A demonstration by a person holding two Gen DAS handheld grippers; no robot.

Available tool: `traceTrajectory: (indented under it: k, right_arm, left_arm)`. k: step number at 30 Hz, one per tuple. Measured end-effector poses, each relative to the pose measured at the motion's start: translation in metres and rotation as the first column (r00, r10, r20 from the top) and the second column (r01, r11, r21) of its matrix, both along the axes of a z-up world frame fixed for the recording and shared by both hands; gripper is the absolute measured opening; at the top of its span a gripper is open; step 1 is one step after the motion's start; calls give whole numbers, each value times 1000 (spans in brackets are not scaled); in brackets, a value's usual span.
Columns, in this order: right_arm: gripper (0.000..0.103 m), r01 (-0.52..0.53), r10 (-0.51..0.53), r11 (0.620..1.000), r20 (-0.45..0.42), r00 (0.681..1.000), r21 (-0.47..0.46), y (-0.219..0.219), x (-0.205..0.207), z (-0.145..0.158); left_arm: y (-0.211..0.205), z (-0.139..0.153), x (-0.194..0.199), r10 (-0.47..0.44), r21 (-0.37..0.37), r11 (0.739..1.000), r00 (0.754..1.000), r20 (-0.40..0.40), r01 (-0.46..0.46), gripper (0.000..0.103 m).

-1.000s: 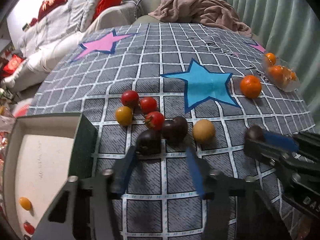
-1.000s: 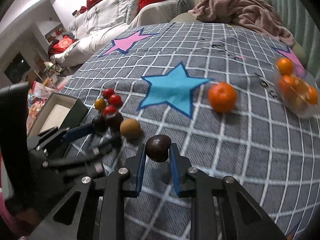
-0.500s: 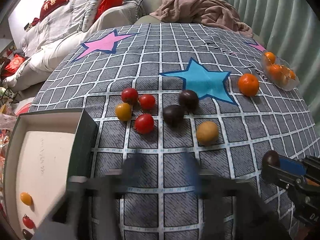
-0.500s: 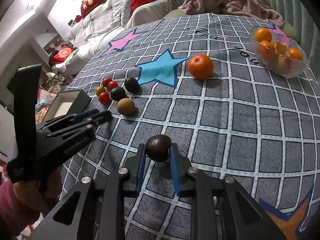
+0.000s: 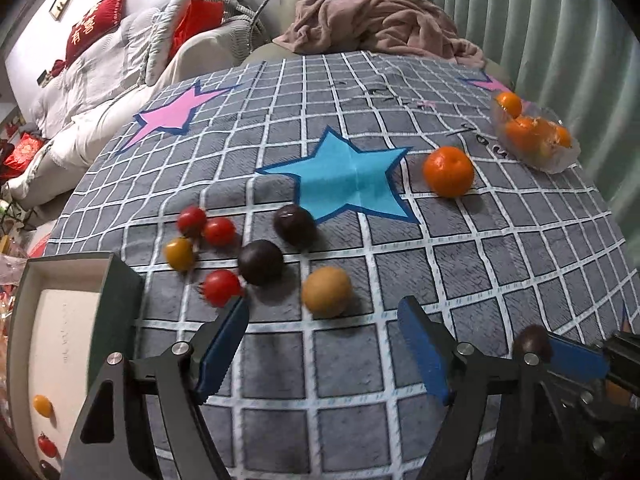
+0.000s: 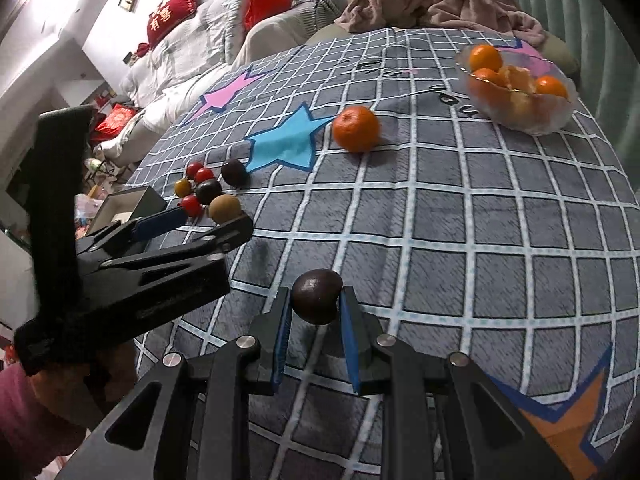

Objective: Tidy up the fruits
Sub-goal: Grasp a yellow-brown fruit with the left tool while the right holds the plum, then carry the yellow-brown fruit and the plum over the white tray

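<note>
Far left of the left gripper (image 5: 322, 322) sits an open box (image 5: 120, 280) with a couple of small tomatoes in it, one yellow and one red. Just ahead of that gripper's left finger there's a red tomato (image 5: 221, 287), with a yellow tomato (image 5: 179, 254) and two more red ones further out. Straight ahead of it: two dark plums (image 5: 260, 261), one behind the other, and a tan round fruit (image 5: 326, 291) close to the gap between the fingers. This gripper's jaws are well apart with nothing between them, and they've just been closing in a bit after swinging wider. All of this lies on a grey grid blanket (image 5: 500, 260) with stars printed on it, not really a tabletop.

Further right and well ahead, a loose orange (image 5: 449, 171) sits beside the blue star. Moving on, the right gripper (image 6: 316, 308) is clamped on a dark plum (image 6: 316, 295), held above the blanket. Well ahead and to the right of it is a clear bowl (image 6: 532, 116) of oranges near the blanket's far edge.
</note>
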State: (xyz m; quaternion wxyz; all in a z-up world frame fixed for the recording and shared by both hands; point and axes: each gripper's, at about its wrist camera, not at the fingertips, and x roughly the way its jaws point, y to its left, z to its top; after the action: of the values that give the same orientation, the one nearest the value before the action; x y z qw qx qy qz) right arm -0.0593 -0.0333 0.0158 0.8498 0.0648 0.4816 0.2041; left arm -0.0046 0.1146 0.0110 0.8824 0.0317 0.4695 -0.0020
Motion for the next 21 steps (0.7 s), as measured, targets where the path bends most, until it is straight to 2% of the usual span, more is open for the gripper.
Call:
traceTrajectory:
  k: [1, 2, 3, 5, 7, 12, 21]
  right_arm:
    - [26, 2, -2, 1000, 1, 1000, 1, -1, -1, 0]
    - [26, 4, -4, 1000, 3, 1000, 1, -3, -2, 1]
    - [26, 5, -5, 1000, 4, 1000, 2, -4, -4, 2]
    - [26, 7, -7, 1000, 5, 1000, 3, -6, -5, 2]
    - [26, 10, -10, 1000, 4, 1000, 6, -7, -8, 3]
    - [26, 4, -4, 1000, -1, 1000, 3, -6, -18, 2]
    - [26, -29, 29, 999, -26, 999, -17, 9, -46, -5]
  left_arm:
    - [-1, -2, 2, 3, -9, 1000, 1000, -6, -3, 63]
    - [-1, -2, 2, 10, -21, 1000, 1000, -3, -10, 56]
    - [-1, -1, 3, 11, -32, 999, 1000, -7, -11, 45]
    - [-4, -1, 4, -7, -44, 999, 1000, -12, 7, 28]
    - [-7, 0, 3, -21, -29, 999, 1000, -12, 21, 28]
    - [-4, 0, -13, -32, -55, 998, 999, -29, 31, 28]
    - [6, 1, -67, -42, -49, 998, 998, -52, 39, 28]
